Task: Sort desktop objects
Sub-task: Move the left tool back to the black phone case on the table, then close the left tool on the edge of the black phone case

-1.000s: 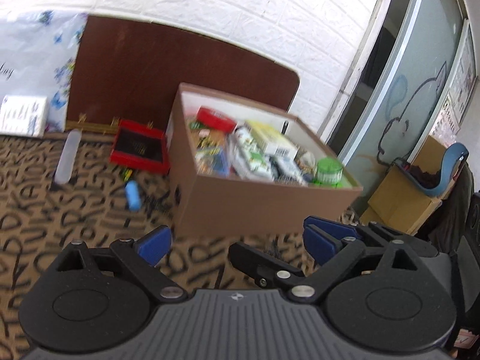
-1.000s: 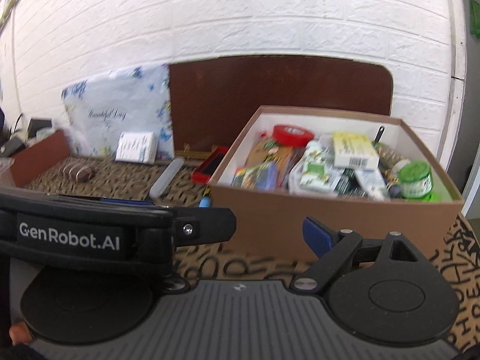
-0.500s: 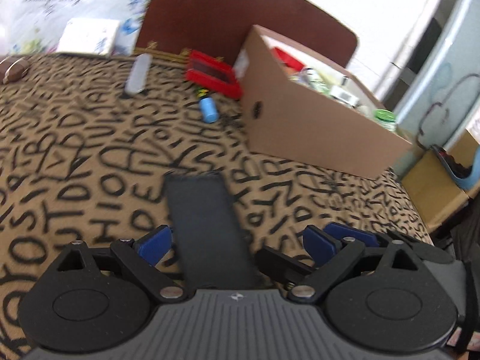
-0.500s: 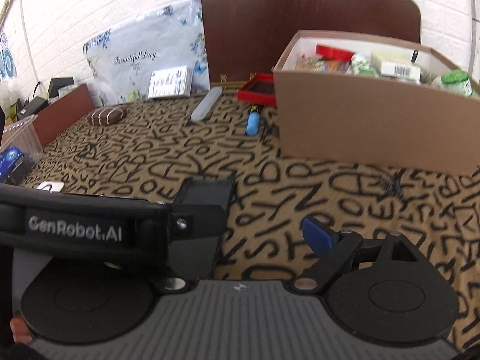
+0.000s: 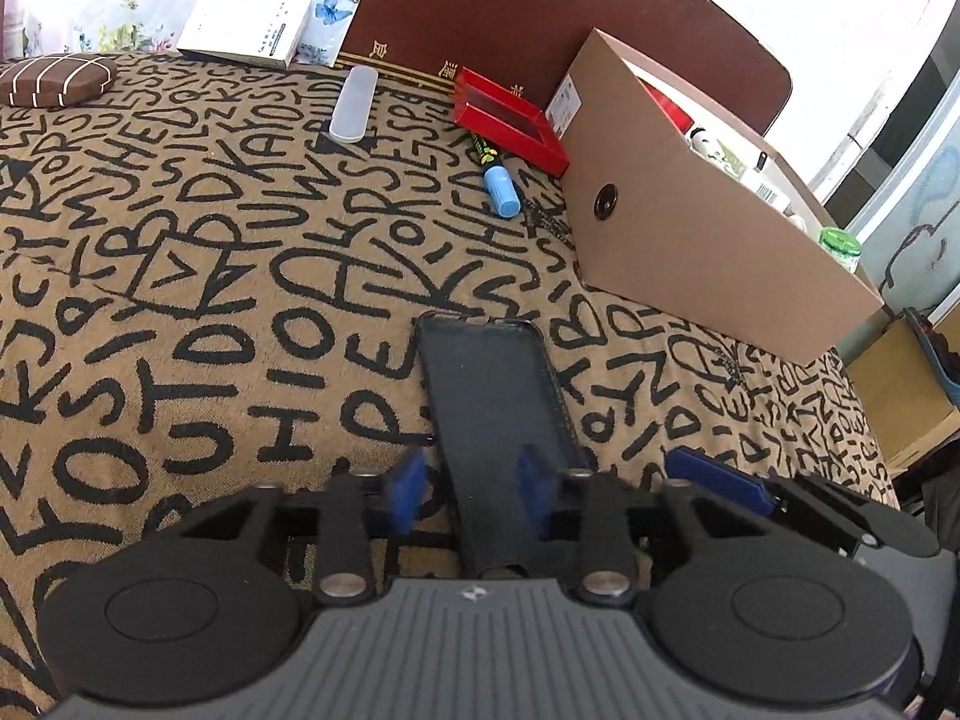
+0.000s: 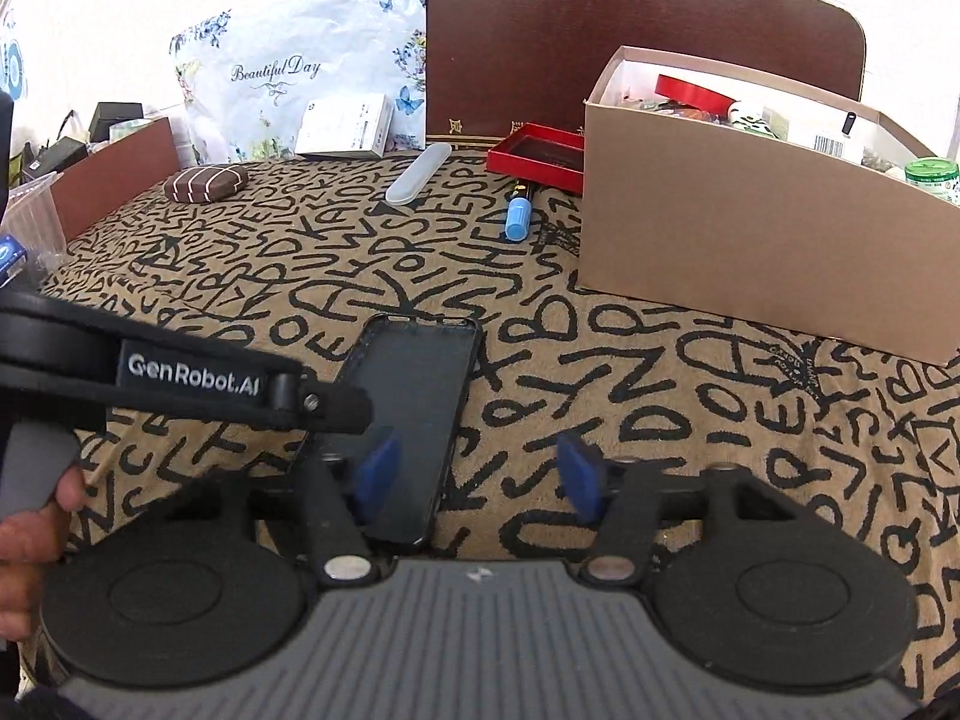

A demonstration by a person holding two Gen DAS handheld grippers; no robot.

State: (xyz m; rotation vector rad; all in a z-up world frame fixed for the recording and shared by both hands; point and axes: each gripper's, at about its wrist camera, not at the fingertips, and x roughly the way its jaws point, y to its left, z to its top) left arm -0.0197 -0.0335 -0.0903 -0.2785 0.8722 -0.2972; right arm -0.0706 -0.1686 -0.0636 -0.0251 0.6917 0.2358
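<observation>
Lying flat on the cloth-covered worktop, well short of the cardboard box: the black phone case, open side up as far as can be told. Long axis running straight away from the left tool, near short end tucked under its nose, far end aimed roughly toward the near corner of the box.

Closing at this moment, the left tool's jaws, though not pinching: one blue pad just off the case's left edge, the other over the case's surface and not at its right edge (both pads blurred, so contact from above cannot be ruled in or out).

Closing too, the right tool, with nothing caught between its pads: inner pad over the near right corner of the case, outer pad over bare cloth, well clear.

Judged from this: squarely lined up and nearer, the left tool; offset to the case's right side, the right one. Likely needed for a grip across the width: pads outside both long edges, not on top. Box ahead and to the right, a probable destination.
</observation>
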